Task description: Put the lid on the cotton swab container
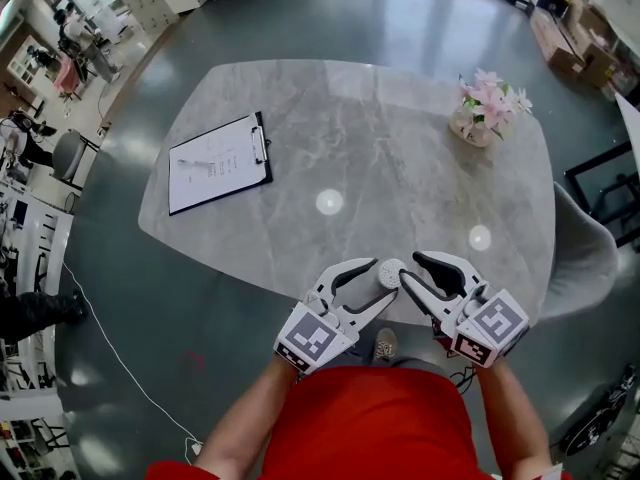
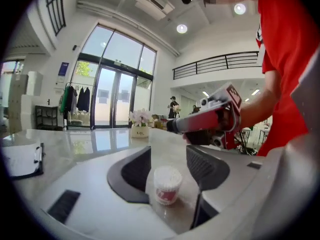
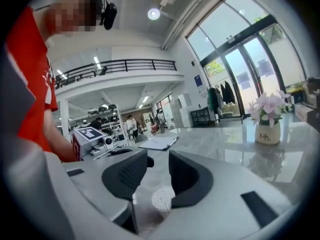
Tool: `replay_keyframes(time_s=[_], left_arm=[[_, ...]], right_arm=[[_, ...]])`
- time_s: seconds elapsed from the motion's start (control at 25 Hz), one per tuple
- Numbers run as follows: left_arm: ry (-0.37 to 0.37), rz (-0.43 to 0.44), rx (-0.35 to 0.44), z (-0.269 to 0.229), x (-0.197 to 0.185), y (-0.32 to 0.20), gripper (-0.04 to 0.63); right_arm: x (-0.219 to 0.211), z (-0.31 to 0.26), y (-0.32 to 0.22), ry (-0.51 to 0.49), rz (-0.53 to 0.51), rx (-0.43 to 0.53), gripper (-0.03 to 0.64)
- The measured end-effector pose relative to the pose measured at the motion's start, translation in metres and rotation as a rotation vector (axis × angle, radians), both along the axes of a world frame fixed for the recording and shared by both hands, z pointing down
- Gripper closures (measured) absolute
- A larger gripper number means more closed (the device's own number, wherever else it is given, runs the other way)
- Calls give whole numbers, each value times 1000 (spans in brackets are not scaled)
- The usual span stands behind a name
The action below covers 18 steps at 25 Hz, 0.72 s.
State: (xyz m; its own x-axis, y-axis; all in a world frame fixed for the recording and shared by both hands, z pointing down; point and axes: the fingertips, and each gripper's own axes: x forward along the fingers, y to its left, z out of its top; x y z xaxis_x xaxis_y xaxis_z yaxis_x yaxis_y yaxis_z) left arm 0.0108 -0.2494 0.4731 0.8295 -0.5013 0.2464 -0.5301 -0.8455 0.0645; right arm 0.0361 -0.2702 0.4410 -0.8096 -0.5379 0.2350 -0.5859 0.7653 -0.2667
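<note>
Clear round tub packed with white cotton swabs.
Left gripper, right gripper: jaws apart, gripping nothing.

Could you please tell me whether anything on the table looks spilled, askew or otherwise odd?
Nothing is spilled or askew. The cotton swab container stands upright by the table edge; oddly, no separate lid shows in any view.

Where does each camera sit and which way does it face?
Head view: on the head, looking steeply down at the table; shirt, forearms, left gripper and right gripper show.
Left gripper view: on that gripper, along its open jaws at the container; shirt at right.
Right gripper view: on that gripper, facing the left gripper across the container; shirt at left.
All share container, clipboard, flowers.
</note>
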Motion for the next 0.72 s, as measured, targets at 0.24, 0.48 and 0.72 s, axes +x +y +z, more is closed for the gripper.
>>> replay_keyframes(time_s=[0.24, 0.48, 0.72], left_arm=[[134, -128, 80, -92, -15, -7, 450], [116, -160, 240, -157, -24, -3, 557], [105, -163, 329, -184, -24, 8, 583]], right_arm=[[28, -82, 9, -143, 84, 201, 462], [46, -134, 25, -186, 139, 341, 525], [51, -153, 40, -177, 161, 417, 598]])
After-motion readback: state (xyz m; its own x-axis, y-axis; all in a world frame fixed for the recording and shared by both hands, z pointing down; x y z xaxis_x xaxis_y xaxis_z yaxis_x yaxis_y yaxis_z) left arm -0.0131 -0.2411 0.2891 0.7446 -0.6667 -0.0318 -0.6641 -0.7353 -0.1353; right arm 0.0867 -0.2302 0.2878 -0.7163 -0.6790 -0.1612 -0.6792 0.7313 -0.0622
